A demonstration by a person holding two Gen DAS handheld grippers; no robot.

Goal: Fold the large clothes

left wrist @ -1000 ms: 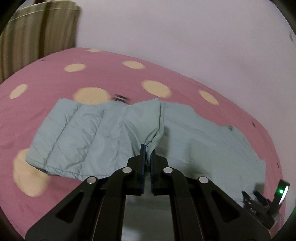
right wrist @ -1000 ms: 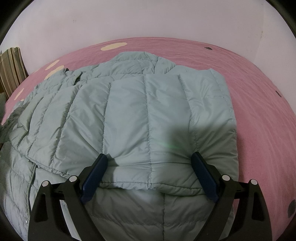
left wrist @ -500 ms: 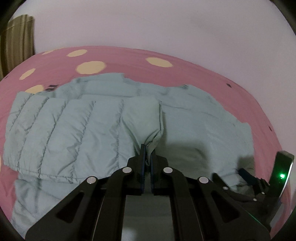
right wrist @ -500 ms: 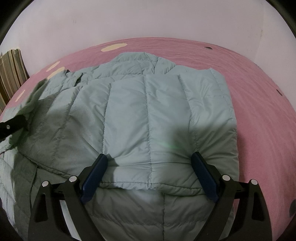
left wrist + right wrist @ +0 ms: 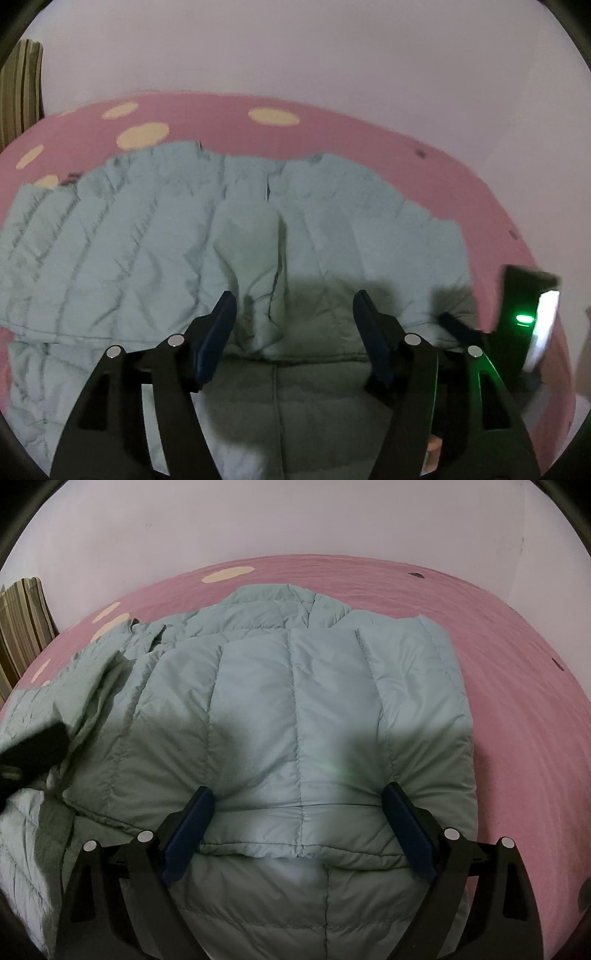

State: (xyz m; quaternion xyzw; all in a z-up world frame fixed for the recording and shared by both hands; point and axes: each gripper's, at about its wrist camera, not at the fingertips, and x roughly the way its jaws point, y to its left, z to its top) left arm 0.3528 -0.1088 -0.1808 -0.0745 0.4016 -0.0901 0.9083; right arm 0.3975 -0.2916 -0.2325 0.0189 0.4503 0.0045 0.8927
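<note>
A pale green quilted puffer jacket (image 5: 155, 236) lies spread on a pink bed, with both sides folded over its middle. My left gripper (image 5: 293, 308) is open just above the folded left part, holding nothing. My right gripper (image 5: 299, 803) is open over the hem of the folded right part (image 5: 295, 701), its blue pads (image 5: 188, 823) on either side of the fabric, not pinching it. The right gripper also shows at the right edge of the left wrist view (image 5: 524, 325) with a green light. The left gripper shows as a dark shape at the left in the right wrist view (image 5: 33, 746).
The pink bedsheet (image 5: 517, 686) with cream spots (image 5: 142, 134) fills the area around the jacket. A white wall (image 5: 295, 48) runs behind the bed. A striped curtain (image 5: 22, 624) hangs at the far left.
My left gripper carried the jacket's left side across over the middle, then opened and let it go. The right gripper stayed still and open.
</note>
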